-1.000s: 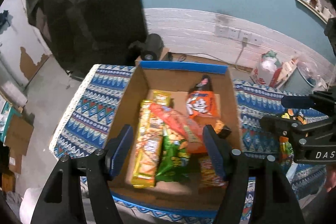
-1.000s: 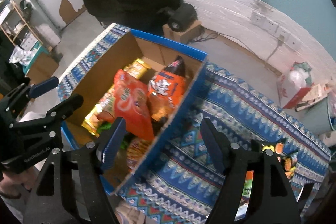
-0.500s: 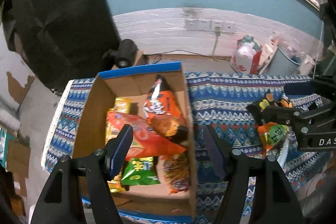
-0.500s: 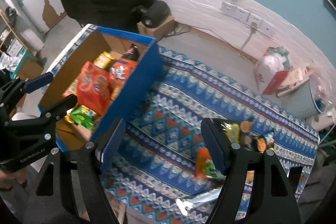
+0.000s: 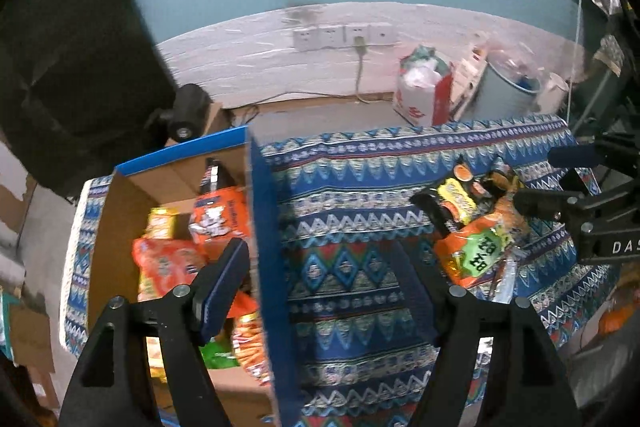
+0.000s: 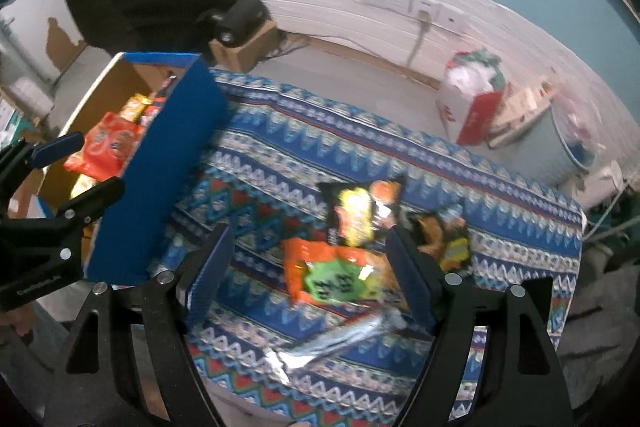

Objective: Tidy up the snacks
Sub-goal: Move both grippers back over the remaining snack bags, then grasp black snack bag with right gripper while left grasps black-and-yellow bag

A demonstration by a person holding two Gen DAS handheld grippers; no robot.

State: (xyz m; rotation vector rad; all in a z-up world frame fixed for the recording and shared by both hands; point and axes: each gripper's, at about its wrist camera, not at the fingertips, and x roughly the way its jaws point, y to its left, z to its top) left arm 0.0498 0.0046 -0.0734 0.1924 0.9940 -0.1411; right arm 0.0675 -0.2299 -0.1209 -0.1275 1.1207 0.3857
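Note:
A blue cardboard box [image 5: 262,227] [image 6: 160,163] stands at the left of the patterned table and holds several snack packets, among them an orange bag [image 5: 166,263] [image 6: 106,143]. Loose snacks lie on the cloth to its right: an orange-and-green packet [image 6: 336,277] [image 5: 472,255], a black-and-yellow packet [image 6: 358,213], a dark packet [image 6: 448,243] and a silver wrapper [image 6: 336,341]. My right gripper [image 6: 310,277] is open and empty, hovering over the orange-and-green packet. My left gripper [image 5: 320,287] is open and empty above the box's right wall.
The patterned blue cloth [image 6: 280,163] covers the table. Behind it on the floor are a red-and-white bag [image 5: 424,95], a grey bin [image 5: 508,95] and a black device on a carton [image 5: 186,111]. A dark panel [image 5: 72,47] stands at the left.
Both grippers have swung right, away from over the box toward the loose snacks. Both stay open and empty.

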